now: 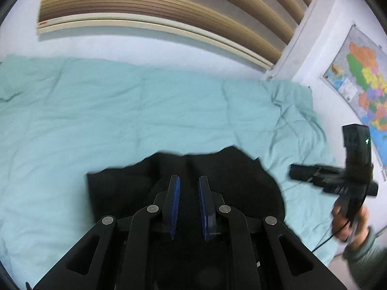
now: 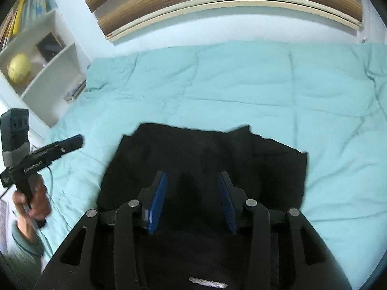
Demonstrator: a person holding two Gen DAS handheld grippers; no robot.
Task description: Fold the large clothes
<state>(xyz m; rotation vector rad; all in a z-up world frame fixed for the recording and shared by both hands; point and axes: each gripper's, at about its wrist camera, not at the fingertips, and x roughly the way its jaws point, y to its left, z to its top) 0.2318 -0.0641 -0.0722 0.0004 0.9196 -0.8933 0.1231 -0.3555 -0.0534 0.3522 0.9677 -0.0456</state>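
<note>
A wide stretch of the teal quilt (image 2: 241, 77) is lying bare on the far side of the black garment (image 2: 200, 154), giving open room there and to the right. On the far left, the white shelf unit (image 2: 48, 72) is crowding the bed's edge. A wall with a map (image 1: 362, 84) is closing off the right side.

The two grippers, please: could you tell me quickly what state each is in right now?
Left gripper: jaws nearly shut, nothing between them.
Right gripper: open, empty, above the black garment.
</note>
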